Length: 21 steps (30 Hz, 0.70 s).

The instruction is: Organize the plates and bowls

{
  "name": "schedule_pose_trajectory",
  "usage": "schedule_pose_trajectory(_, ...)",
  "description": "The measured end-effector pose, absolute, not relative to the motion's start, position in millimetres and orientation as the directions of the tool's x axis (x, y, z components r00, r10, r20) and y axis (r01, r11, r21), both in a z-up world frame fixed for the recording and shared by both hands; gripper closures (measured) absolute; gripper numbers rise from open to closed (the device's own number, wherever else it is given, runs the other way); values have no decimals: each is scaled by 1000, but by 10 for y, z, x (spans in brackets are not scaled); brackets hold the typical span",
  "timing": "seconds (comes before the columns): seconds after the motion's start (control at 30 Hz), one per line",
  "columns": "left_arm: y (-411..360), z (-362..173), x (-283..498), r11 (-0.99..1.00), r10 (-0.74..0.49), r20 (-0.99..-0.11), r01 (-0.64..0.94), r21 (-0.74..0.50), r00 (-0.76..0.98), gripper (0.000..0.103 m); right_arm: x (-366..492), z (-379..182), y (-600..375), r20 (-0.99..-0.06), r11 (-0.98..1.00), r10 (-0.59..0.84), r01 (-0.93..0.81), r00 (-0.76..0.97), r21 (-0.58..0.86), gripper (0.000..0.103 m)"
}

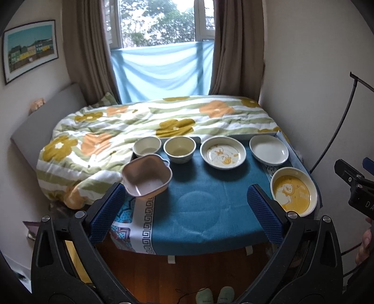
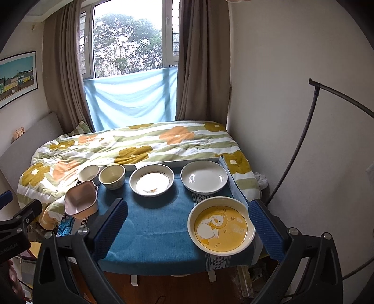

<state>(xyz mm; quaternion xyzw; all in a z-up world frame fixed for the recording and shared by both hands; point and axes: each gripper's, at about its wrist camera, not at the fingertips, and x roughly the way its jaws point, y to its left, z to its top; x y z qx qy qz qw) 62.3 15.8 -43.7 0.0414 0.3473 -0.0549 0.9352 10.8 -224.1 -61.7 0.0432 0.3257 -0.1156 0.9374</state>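
Left hand-held gripper (image 1: 187, 210) and right hand-held gripper (image 2: 187, 230) gaping, empty, ribbed blue pads, glossy round yellow plate (image 2: 221, 228).

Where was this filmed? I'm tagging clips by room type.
Most likely a bedroom: a bed under a flowered quilt sits below a curtained window, with a framed picture on the wall. The dishes stand on a small table with a blue cloth.

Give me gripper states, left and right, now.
Left gripper: open, holding nothing, above the blue cloth.
Right gripper: open, holding nothing; the yellow duck plate lies between its fingers, untouched.
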Motion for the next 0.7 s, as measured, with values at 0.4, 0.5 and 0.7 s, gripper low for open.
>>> schedule_pose_trajectory(0.4,-954,-1400,1359,917,-190,-837,397,35,514,0,137,-1375,-3193,-772,933,-157,350,616,89,0)
schedule_pose_trajectory(0.5,-1267,-1677,1555,901,-253,-857,432,-40,449,0,232,-1651,-3455,-799,931,-103,341,592,133,0)
schedule_pose_trajectory(0.7,-1860,-2241,1945,868,-325,-898,471,-159,296,1,523,-2284,-3998,-845,908,60,324,531,268,1)
